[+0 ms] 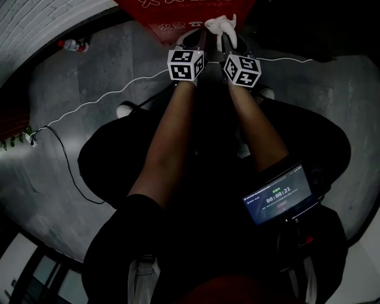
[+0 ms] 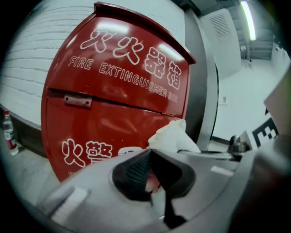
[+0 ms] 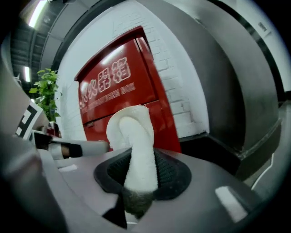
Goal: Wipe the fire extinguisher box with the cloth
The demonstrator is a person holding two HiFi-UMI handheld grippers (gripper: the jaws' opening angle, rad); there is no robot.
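The red fire extinguisher box (image 1: pixel 172 15) stands straight ahead at the top of the head view, with white lettering on its front (image 2: pixel 113 91) (image 3: pixel 122 86). A white cloth (image 1: pixel 221 27) is rolled and pinched upright in my right gripper (image 1: pixel 225 37) (image 3: pixel 141 175), which is shut on it just short of the box. The cloth (image 3: pixel 134 141) rises from between the black pads. My left gripper (image 1: pixel 191 40) (image 2: pixel 152 172) is held beside it on the left, jaws together with nothing between them. The cloth (image 2: pixel 172 136) shows beyond the left jaws.
A plastic bottle (image 1: pixel 74 44) (image 2: pixel 8 132) stands on the grey floor left of the box. A white cable (image 1: pixel 107 98) runs across the floor toward a green plant (image 1: pixel 15 139) (image 3: pixel 45 91). A grey metal column (image 2: pixel 204 77) flanks the box. A timer screen (image 1: pixel 278 195) hangs at my waist.
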